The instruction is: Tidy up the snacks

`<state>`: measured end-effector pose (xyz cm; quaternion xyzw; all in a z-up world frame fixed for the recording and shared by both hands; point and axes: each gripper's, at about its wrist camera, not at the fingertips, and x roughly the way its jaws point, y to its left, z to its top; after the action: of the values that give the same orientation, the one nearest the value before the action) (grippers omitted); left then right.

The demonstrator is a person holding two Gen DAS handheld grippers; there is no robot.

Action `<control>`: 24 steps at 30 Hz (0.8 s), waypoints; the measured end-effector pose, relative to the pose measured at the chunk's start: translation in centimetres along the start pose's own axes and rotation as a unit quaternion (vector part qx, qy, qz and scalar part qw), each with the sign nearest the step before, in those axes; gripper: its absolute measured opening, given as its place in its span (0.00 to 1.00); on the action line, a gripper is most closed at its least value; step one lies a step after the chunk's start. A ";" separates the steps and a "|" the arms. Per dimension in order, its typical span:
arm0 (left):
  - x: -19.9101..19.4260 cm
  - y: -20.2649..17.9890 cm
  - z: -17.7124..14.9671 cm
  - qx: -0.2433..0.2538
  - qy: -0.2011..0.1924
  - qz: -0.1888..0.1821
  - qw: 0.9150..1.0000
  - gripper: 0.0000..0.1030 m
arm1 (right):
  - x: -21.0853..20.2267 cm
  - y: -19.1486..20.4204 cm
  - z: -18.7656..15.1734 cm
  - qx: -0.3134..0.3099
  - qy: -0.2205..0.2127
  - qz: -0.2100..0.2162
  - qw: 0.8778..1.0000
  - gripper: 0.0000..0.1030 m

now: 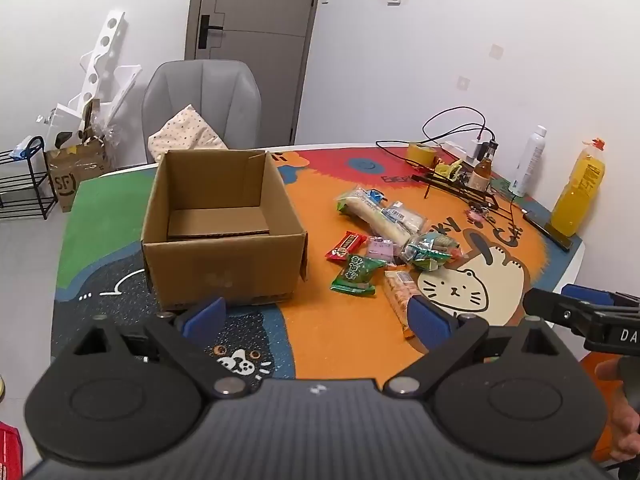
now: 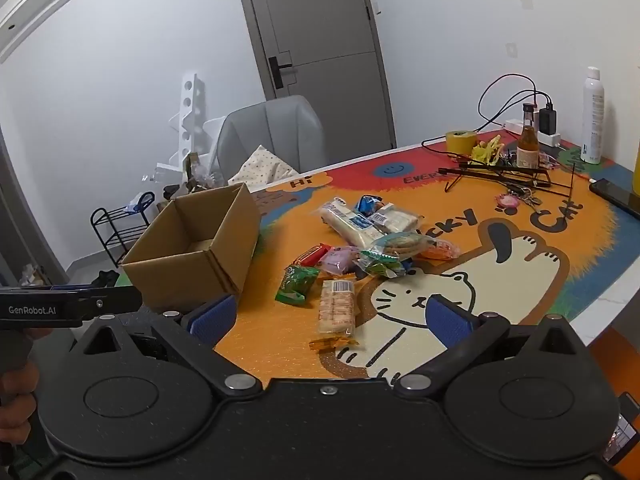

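Note:
An open, empty cardboard box (image 1: pixel 224 236) (image 2: pixel 196 252) stands on the colourful cat mat. To its right lies a pile of snack packets (image 1: pixel 384 236) (image 2: pixel 360 240): a green pack (image 1: pixel 356 276) (image 2: pixel 296 284), a red bar (image 1: pixel 345 245) (image 2: pixel 312 255), a purple pack (image 1: pixel 379 248) (image 2: pixel 338 260), long white cracker packs (image 1: pixel 378 216) (image 2: pixel 360 222) and a clear biscuit sleeve (image 1: pixel 398 296) (image 2: pixel 337 306). My left gripper (image 1: pixel 316 318) hovers open in front of the box, holding nothing. My right gripper (image 2: pixel 330 316) is open and empty, its jaws straddling the biscuit sleeve from nearer the camera.
At the table's far right stand a tape roll (image 2: pixel 461 141), a brown bottle (image 2: pixel 528 142), a white spray can (image 2: pixel 592 116), an orange juice bottle (image 1: pixel 582 190), cables, a black wire stand (image 2: pixel 504 172) and a phone (image 2: pixel 616 196). A grey chair (image 1: pixel 204 100) is behind the box.

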<state>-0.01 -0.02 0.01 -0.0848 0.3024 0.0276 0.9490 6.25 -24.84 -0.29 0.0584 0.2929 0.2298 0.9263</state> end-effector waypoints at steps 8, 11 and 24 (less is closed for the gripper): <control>-0.1 0.3 0.4 -0.004 0.002 -0.002 1.000 0.94 | 0.6 0.6 -0.1 -0.005 0.010 -0.001 1.000 1.00; -0.2 0.5 0.4 -0.001 0.002 -0.004 1.000 0.94 | 0.5 0.5 0.0 -0.007 0.008 -0.002 1.000 1.00; -0.2 0.3 0.0 0.005 0.003 -0.004 1.000 0.94 | 0.8 0.6 -0.2 -0.006 0.013 -0.006 1.000 1.00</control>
<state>-0.16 0.24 0.09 -0.0810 0.3052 0.0223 0.9486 6.50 -23.93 -0.74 0.0485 0.3037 0.2268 0.9241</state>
